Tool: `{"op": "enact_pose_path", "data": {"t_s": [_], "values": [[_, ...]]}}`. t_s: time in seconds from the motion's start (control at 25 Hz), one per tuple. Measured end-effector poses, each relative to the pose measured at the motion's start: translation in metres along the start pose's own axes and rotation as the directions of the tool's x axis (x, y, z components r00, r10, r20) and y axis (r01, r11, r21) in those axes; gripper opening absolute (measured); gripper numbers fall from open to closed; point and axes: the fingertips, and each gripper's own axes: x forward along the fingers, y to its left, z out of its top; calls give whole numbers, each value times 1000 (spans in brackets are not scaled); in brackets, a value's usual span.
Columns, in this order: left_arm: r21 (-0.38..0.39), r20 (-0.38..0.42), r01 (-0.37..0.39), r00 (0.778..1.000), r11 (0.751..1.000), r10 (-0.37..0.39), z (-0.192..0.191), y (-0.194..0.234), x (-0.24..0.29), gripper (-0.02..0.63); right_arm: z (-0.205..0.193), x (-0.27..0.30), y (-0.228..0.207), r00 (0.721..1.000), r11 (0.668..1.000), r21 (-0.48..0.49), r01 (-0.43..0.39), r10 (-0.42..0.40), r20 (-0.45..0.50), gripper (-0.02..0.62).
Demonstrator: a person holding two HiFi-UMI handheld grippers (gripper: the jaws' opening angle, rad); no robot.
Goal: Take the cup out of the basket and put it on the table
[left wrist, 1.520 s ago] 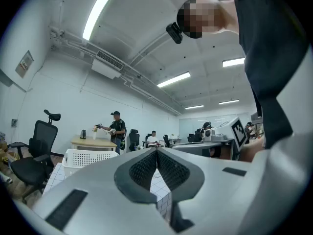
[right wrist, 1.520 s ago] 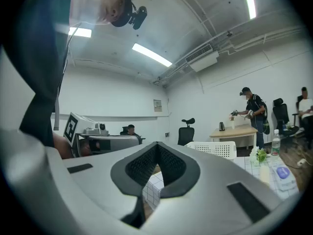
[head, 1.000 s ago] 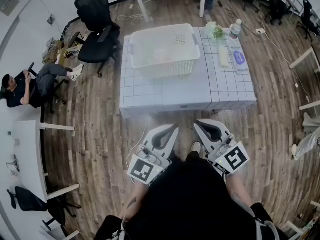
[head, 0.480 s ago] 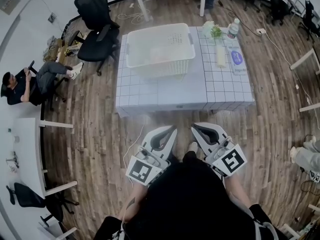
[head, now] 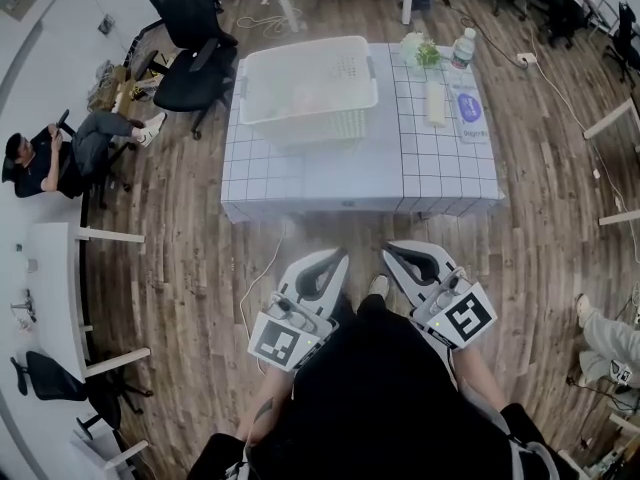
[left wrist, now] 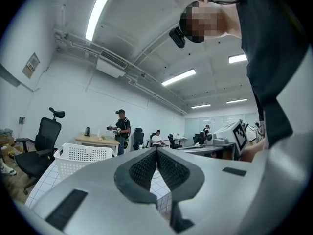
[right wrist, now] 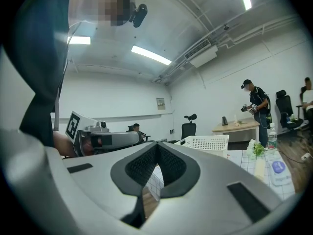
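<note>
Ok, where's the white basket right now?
In the head view, the white basket sits on the gridded table's far left part, between a black office chair and the water bottle.

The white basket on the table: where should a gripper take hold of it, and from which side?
Probably the top rim of the basket at its near long wall, coming from above with one jaw inside. It stands upright and open on the table, and the body looks too wide to span.

The table stood ahead of your left claw and right claw. On it, the basket sat ahead-left of the left claw; the bottle and plant stood ahead-right of the right claw.
</note>
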Motion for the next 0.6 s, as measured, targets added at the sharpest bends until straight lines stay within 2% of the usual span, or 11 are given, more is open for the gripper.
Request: {"op": "enact_pose_path", "data": {"t_s": [0.4, 0.6], "values": [[25, 11, -10, 1000, 1000, 9, 4, 14, 1, 11, 8, 12, -5, 1000, 1000, 4, 7, -7, 22, 15], [-7, 20, 9, 1000, 1000, -9, 12, 29, 9, 11, 9, 24, -13, 999, 999, 15, 34, -34, 15, 15]]}}
